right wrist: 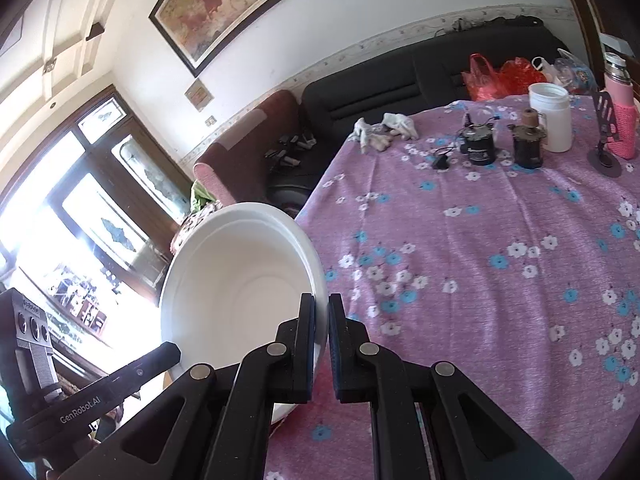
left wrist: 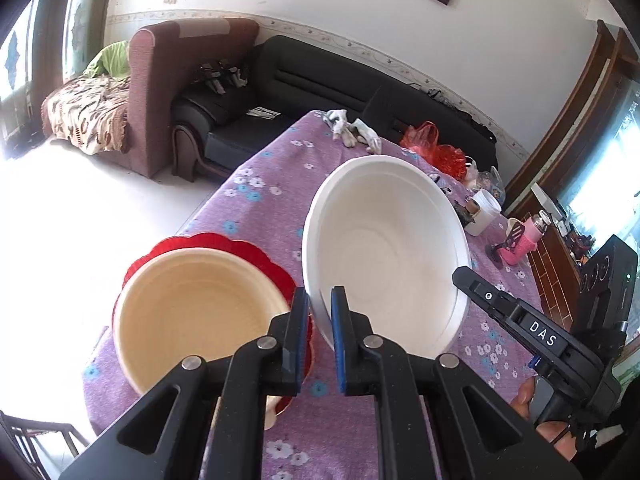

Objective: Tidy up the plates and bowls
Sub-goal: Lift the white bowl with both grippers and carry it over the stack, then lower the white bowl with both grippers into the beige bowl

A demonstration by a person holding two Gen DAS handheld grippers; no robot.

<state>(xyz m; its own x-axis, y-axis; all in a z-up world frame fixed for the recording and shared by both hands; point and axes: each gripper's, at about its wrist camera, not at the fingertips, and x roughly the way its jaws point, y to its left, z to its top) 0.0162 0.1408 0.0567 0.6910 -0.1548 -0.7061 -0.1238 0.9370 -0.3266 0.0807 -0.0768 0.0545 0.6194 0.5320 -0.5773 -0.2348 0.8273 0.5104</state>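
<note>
A white bowl is held tilted above the purple flowered table. My left gripper is shut on its near left rim. My right gripper is shut on its opposite rim, and the white bowl fills the left of the right wrist view. The right gripper's body shows at the right edge of the left wrist view. A beige bowl sits on a red scalloped plate at the table's near left corner, just left of my left gripper.
At the table's far side stand a white jar, two dark small containers, a pink bottle, a red plastic bag and a white cloth. A black sofa and a maroon armchair stand beyond the table.
</note>
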